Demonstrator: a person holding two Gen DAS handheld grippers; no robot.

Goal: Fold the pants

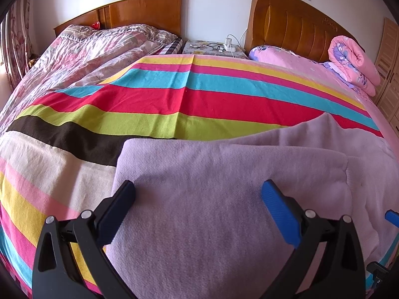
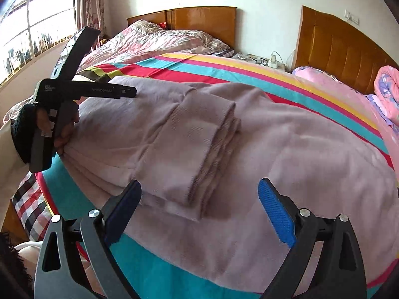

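Pants [image 2: 224, 134] of pale lilac knit lie spread on the near part of a striped blanket [image 1: 174, 99], partly folded — a stack of ribbed leg ends [image 2: 199, 164] rests on top of the wider cloth in the right wrist view. The left gripper [image 1: 197, 199] hangs just over the fabric near its left edge, jaws released and wide apart, nothing between them. The right gripper [image 2: 199, 199] stands likewise spread and empty, just before the stacked cuffs. In the right wrist view the person's left hand [image 2: 49, 127] grips the other tool's handle at the cloth's far left edge. Beyond the blanket sit a rumpled floral quilt [image 1: 99, 47], a nightstand [image 1: 212, 48] with a power strip — and a rolled pink duvet [image 1: 354, 62] against the wooden headboard [image 1: 294, 25].
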